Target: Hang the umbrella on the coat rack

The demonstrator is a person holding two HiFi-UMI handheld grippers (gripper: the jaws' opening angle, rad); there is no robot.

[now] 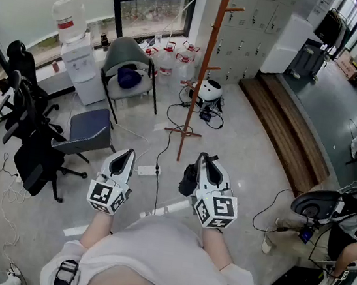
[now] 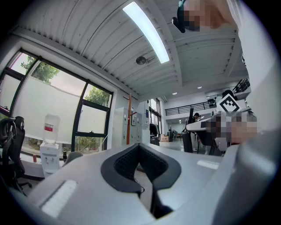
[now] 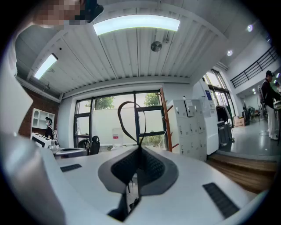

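A black folded umbrella point(image 1: 188, 179) hangs on the left side of my right gripper point(image 1: 206, 158). In the right gripper view a thin black strap loop point(image 3: 119, 116) rises from between the closed pads of that gripper point(image 3: 139, 149), so it is shut on the umbrella's strap. My left gripper point(image 1: 124, 154) is held level beside it, its pads together at the tip with nothing between them point(image 2: 139, 147). The coat rack point(image 1: 206, 63) is a tall orange-brown wooden pole with side pegs, standing on the floor straight ahead of both grippers; the coat rack point(image 3: 164, 118) shows right of the strap.
A grey chair point(image 1: 129, 72) and a water dispenser point(image 1: 83, 69) stand left of the rack. Black office chairs point(image 1: 28, 131) fill the left side. Cables and a power strip point(image 1: 148, 170) lie on the floor before the rack's base. A wooden step point(image 1: 292, 131) runs on the right, grey lockers point(image 1: 247, 30) behind.
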